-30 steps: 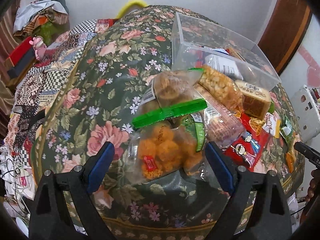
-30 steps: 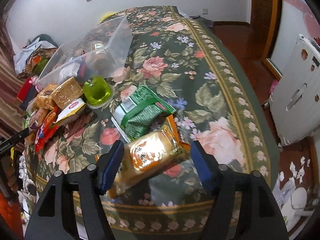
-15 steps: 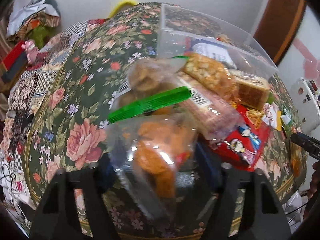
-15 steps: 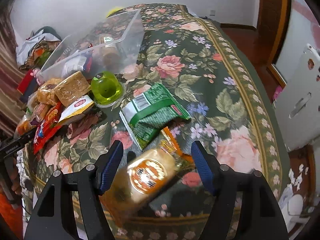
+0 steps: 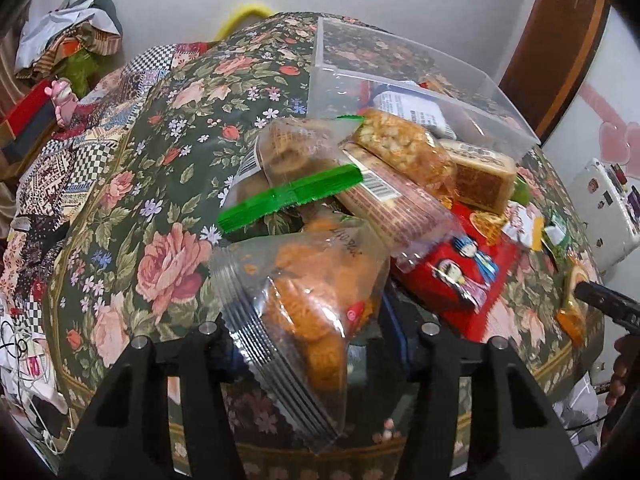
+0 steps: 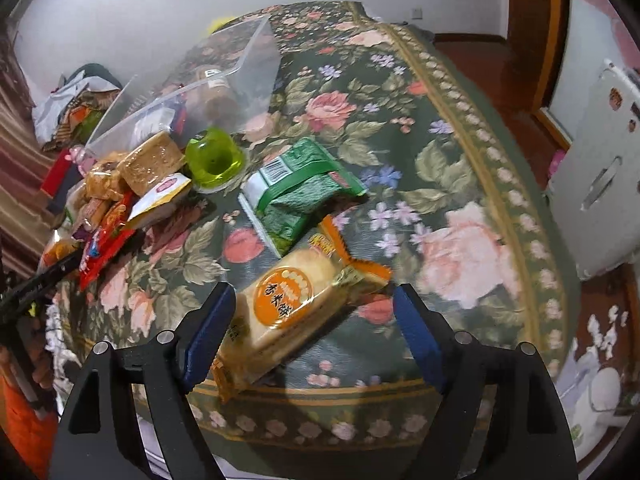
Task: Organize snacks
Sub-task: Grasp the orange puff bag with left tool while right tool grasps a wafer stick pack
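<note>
My left gripper (image 5: 308, 332) is shut on a clear bag of orange cookies (image 5: 316, 304) and holds it lifted above the floral table (image 5: 160, 208). Behind it lie a green-sealed cookie bag (image 5: 292, 160), a long biscuit pack (image 5: 396, 204), a peanut bar (image 5: 404, 148), a red snack pack (image 5: 460, 276) and a clear plastic bin (image 5: 400, 80) with snacks inside. My right gripper (image 6: 312, 332) is open around an orange rice-cracker pack (image 6: 288, 304) lying near the table's front edge. A green packet (image 6: 296, 192) and a green jelly cup (image 6: 214, 160) lie beyond it.
The clear bin (image 6: 224, 80) stands at the back left in the right wrist view, with a pile of snacks (image 6: 120, 192) in front of it. A white fridge (image 6: 600, 168) stands right of the table. Clutter (image 5: 64, 48) lies left of the table.
My left gripper closed on the orange cookie bag and lifted it off the table. My right gripper moved forward so the rice-cracker pack sits between its open fingers.
</note>
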`<state>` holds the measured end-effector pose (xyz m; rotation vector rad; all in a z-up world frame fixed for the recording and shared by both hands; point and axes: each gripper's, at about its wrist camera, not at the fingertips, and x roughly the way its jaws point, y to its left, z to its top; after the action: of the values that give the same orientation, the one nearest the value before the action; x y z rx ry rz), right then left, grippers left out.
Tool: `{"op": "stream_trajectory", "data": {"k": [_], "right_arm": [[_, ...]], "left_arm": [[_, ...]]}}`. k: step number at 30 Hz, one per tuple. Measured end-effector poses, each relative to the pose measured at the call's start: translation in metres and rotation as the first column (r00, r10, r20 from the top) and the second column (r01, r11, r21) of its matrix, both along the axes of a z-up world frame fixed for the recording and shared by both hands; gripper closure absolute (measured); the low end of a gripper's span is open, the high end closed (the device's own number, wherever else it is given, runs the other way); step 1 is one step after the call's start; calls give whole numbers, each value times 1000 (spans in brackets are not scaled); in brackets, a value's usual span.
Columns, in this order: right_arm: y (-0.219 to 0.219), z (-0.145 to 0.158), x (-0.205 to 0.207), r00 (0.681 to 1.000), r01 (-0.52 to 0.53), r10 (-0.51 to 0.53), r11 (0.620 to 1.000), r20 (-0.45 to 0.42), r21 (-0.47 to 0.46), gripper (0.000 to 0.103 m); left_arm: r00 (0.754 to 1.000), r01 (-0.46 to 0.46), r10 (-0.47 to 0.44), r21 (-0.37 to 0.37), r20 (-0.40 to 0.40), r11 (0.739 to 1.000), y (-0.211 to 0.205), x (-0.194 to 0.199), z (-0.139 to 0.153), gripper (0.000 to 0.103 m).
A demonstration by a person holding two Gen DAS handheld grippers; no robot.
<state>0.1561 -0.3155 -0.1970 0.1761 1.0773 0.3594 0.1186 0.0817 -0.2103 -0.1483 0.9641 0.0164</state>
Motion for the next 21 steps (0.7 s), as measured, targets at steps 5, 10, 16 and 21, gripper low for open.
{"op": "stream_trajectory", "data": {"k": [5, 10, 16, 21], "right_arm": [[9, -8, 9, 1000, -26, 26, 1000, 1, -1, 27], [6, -6, 7, 999, -27, 28, 1000, 34, -14, 54], [-15, 5, 0, 997, 12, -13, 1000, 71, 5, 82], [-24, 20, -3, 992, 25, -27, 1000, 122, 17, 82]], "left_arm": [[1000, 12, -12, 2, 27, 1000, -6, -13, 12, 49], [998, 9, -9, 5, 57, 1000, -9, -20, 25, 49], [996, 9, -9, 4, 85, 1000, -10, -22, 37, 51], [995, 0, -1, 9, 99, 1000, -10, -23, 45, 52]]}}
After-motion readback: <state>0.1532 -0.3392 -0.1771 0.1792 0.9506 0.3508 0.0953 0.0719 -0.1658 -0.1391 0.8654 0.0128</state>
